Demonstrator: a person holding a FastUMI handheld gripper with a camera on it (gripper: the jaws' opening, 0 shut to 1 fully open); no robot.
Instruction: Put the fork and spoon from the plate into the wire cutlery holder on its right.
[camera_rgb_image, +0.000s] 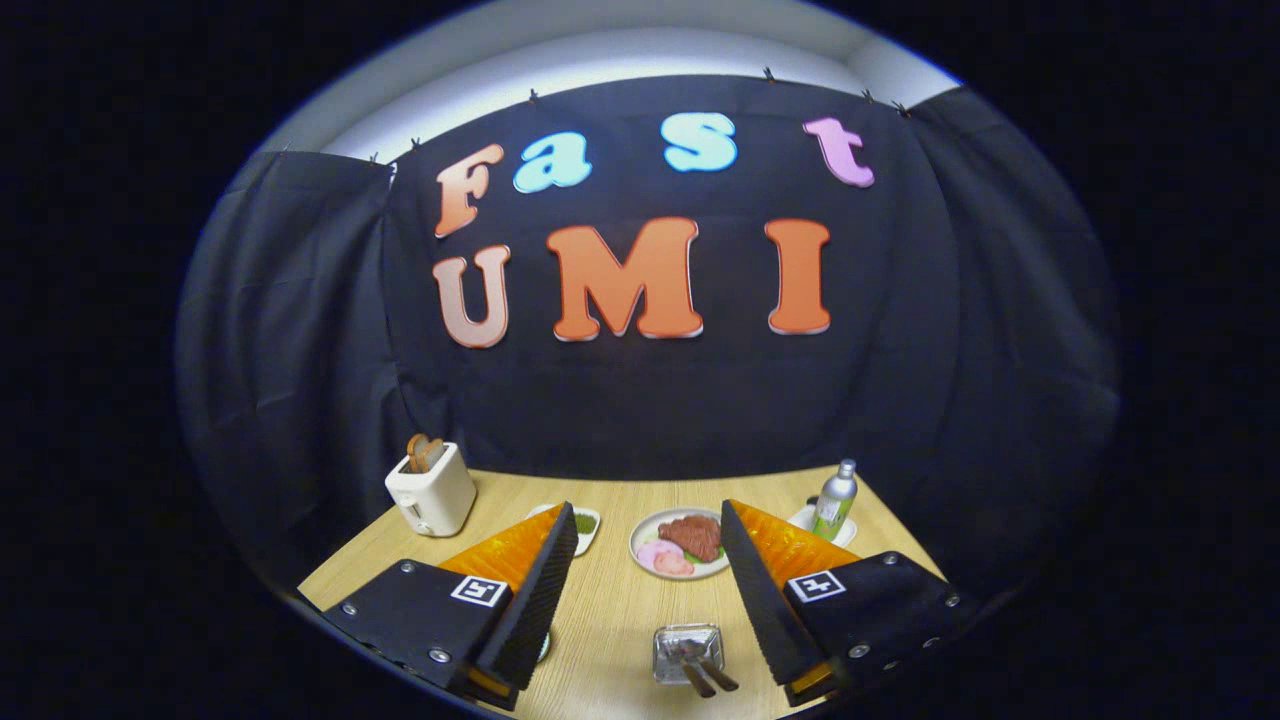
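Note:
A square wire cutlery holder (688, 648) stands on the wooden table (610, 610), low between my two fingers. Two dark-handled utensils (708, 675) lie in it, their handles sticking out over its near edge; I cannot tell fork from spoon. My gripper (648, 508) is open and held above the table, its fingers wide apart and nothing between them. A sliver of a pale rim (545, 648), perhaps the plate, peeks out from under the left finger, left of the holder; the rest is hidden.
Beyond the fingers sits a white plate of meat and ham slices (680, 543). A white toaster with toast (432, 490) stands at the back left. A small dish with something green (586, 524) lies by the left fingertip. A silver bottle (835, 498) stands on a saucer at the back right.

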